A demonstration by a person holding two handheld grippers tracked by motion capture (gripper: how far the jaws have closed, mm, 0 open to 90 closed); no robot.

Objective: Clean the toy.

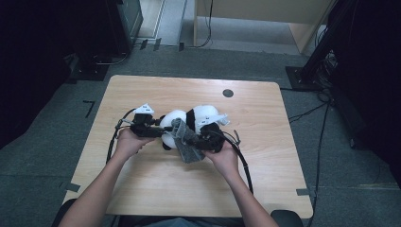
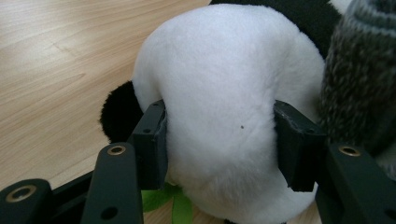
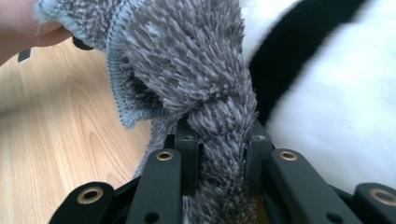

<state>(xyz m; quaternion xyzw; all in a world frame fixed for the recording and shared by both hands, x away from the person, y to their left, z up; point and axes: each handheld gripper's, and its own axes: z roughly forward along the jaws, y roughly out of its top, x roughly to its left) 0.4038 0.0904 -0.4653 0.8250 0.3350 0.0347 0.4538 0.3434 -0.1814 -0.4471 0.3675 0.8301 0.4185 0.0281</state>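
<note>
Left jaws (image 2: pixel 219 144) clamp fluffy black-and-white plush panda (image 2: pixel 219 93) on wooden bench (image 2: pixel 56 70); right jaws (image 3: pixel 224 154) pinch shaggy grey cloth (image 3: pixel 187 56) bunched narrow.

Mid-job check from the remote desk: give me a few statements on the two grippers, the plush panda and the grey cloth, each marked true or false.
1. The left gripper clamps the plush panda by a white part. True.
2. The right gripper is open, with nothing between its jaws. False: it is shut on the grey cloth.
3. The panda hangs in the air above the floor. False: it is over the wooden table.
4. The grey cloth lies against the panda. True.
5. The cloth is bright red. False: it is grey and fuzzy.
</note>
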